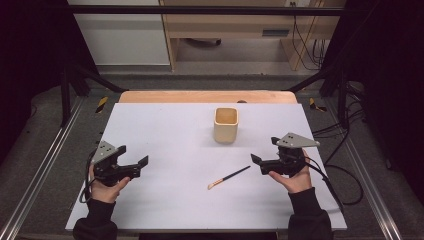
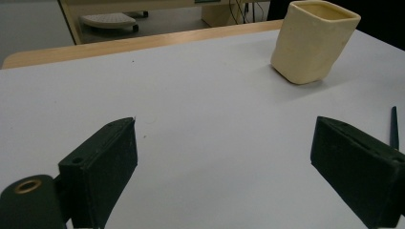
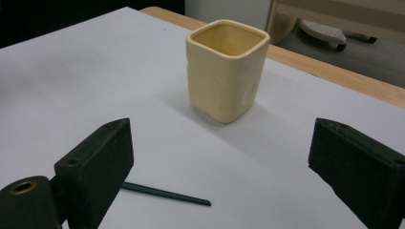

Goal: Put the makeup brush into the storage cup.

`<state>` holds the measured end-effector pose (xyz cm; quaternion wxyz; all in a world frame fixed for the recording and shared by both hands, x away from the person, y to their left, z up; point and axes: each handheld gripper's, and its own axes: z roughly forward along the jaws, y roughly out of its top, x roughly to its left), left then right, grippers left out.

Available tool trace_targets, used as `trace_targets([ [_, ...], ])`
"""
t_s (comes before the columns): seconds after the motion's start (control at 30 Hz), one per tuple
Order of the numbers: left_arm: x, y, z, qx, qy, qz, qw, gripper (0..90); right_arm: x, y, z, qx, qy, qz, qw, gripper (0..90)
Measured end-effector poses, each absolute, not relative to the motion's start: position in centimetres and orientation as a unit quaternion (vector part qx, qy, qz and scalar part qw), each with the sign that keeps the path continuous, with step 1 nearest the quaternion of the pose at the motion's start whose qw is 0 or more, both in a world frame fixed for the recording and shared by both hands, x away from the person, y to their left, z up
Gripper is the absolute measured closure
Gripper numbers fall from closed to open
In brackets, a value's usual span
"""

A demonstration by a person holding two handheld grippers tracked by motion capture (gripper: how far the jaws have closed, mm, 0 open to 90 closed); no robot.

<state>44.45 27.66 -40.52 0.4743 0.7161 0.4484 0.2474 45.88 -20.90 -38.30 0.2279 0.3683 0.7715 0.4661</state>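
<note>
While both grippers' fingers (image 3: pixel 95 167) gape (empty), brush (image 1: pixel 229 177) lies between, nearer right gripper (image 1: pixel 259 162).

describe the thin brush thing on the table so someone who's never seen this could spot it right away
Start at the white table top, where a cream square cup stands upright near the middle. Nearer the person than the cup, and closer to the right gripper than to the left gripper, lies the brush. It is the one flat, slender stick there, with a dark handle and a pale orange tip.

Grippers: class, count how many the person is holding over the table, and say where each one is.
2. The left gripper is at the table's left; the right gripper is at its right.
</note>
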Motion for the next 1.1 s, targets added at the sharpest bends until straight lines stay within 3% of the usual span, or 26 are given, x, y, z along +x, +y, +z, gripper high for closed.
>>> trace_targets([
  [1.1, 44.7, 26.8, -41.2, 0.734, 0.438, 0.244, 0.458, 8.7, 47.2, -15.2, -44.1, 0.329, 0.845, 0.39, 0.16, 16.9],
])
